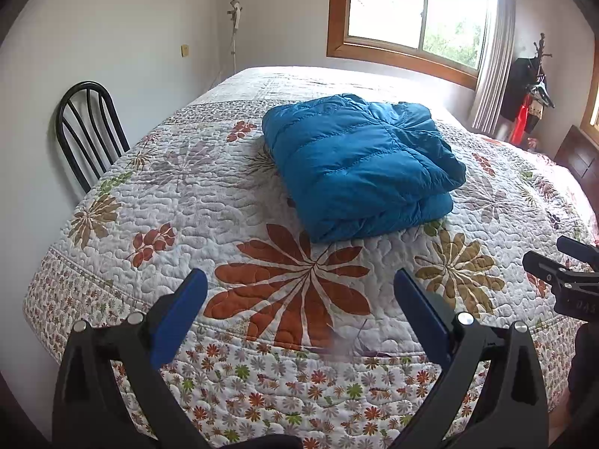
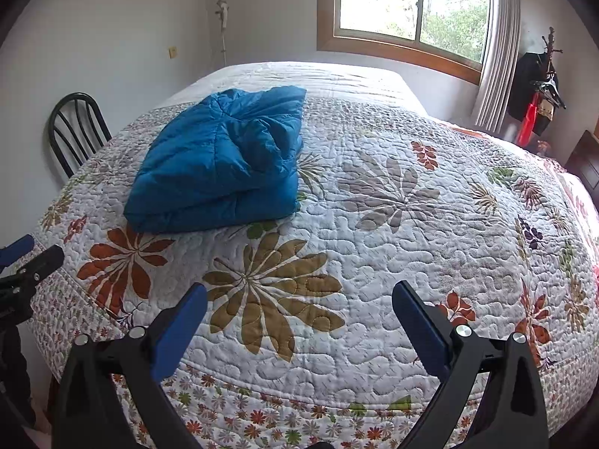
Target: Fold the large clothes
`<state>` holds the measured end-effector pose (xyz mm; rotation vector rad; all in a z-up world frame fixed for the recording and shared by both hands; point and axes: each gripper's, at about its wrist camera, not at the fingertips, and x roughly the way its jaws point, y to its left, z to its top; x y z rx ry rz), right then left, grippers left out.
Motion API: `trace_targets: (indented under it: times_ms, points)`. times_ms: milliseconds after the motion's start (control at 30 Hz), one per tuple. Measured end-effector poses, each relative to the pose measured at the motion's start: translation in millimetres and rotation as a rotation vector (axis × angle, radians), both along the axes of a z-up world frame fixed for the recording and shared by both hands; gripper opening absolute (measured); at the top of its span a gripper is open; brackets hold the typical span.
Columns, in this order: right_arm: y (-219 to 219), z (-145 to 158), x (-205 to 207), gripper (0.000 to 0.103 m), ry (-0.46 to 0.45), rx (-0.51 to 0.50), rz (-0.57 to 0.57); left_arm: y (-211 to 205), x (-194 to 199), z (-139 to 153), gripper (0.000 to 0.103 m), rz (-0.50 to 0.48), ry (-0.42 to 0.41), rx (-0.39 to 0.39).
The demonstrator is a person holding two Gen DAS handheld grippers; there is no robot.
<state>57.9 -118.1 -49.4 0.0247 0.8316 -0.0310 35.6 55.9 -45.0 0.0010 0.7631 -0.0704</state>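
Already the blue jacket (image 1: 359,164) lies folded mid-quilt (image 1: 194,194), well apart from both grippers. The left gripper (image 1: 299,310) and right gripper (image 2: 299,318) gape wide and empty, so any tidy-up should press loose top layers flat. A chair (image 1: 88,127) and window (image 1: 411,7) flank the bed.

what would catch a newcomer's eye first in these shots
The blue jacket, folded into a puffy bundle, lies alone on the floral quilt, toward its middle. Both the left gripper and right gripper hang open over the bed's near edge, apart from the jacket.
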Motion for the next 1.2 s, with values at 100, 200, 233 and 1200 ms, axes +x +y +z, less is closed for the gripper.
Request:
trace_targets:
  times_ms: [100, 200, 233, 1200]
  points:
    - [1.4, -1.5, 1.3, 0.099, 0.005, 0.0, 0.003, -0.3, 0.1, -0.4, 0.099, -0.001, -0.001, 0.0]
    - [1.1, -2.4, 2.3, 0.099, 0.007, 0.004, 0.004, -0.4, 0.2, -0.8, 0.099, 0.001, 0.002, 0.001]
    - [1.1, -2.3, 2.3, 0.099, 0.006, 0.003, 0.005, -0.5, 0.3, -0.8, 0.099, -0.001, 0.002, 0.001]
    - [2.4, -8.3, 5.8, 0.099, 0.022, 0.009, 0.013, -0.8, 4.4, -6.6, 0.099, -0.01, 0.013, 0.002]
